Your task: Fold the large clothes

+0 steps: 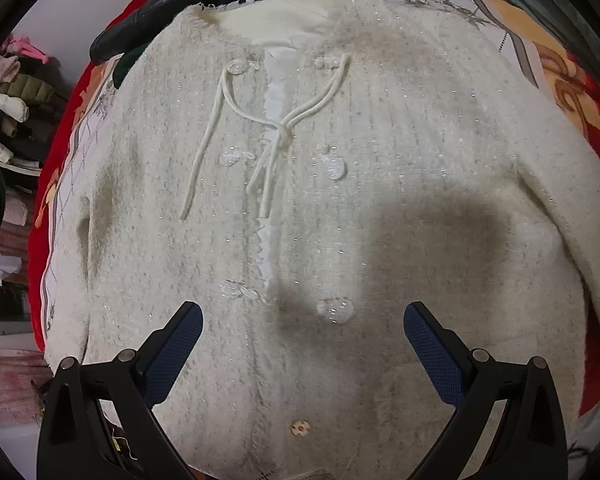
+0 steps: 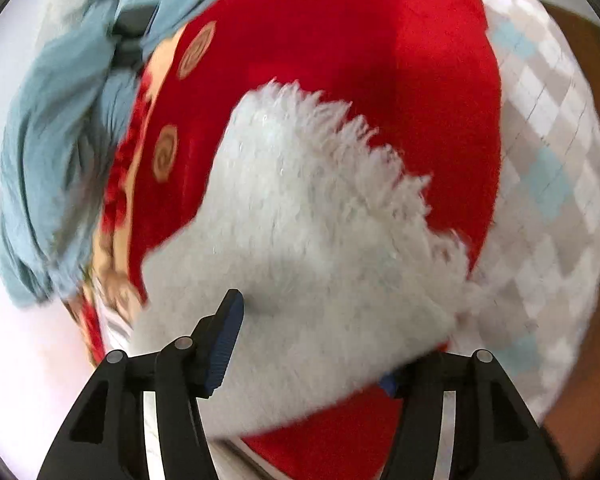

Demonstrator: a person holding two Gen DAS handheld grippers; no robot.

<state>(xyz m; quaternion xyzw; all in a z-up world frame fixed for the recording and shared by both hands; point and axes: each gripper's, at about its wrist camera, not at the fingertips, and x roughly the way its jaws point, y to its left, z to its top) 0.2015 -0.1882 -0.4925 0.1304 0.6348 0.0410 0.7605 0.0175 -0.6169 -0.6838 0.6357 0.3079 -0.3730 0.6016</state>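
A fuzzy white cardigan (image 1: 340, 208) lies spread front-up on the bed, with clear buttons and a tied white cord (image 1: 284, 128) at the chest. My left gripper (image 1: 303, 316) is open and empty, hovering above the cardigan's lower front. In the right wrist view, a fluffy white sleeve end (image 2: 312, 240) with a fringed cuff lies between the fingers of my right gripper (image 2: 316, 340). The left finger (image 2: 226, 344) presses its side; the right finger is hidden under the fabric. The jaws stand fairly wide around the thick sleeve.
A red patterned blanket (image 2: 340, 32) covers the bed. A black garment (image 1: 180, 4) lies beyond the collar. Stacked clothes (image 1: 12, 112) sit at far left. A light-blue garment (image 2: 60, 140) lies at left, and a checked cloth (image 2: 552, 160) at right.
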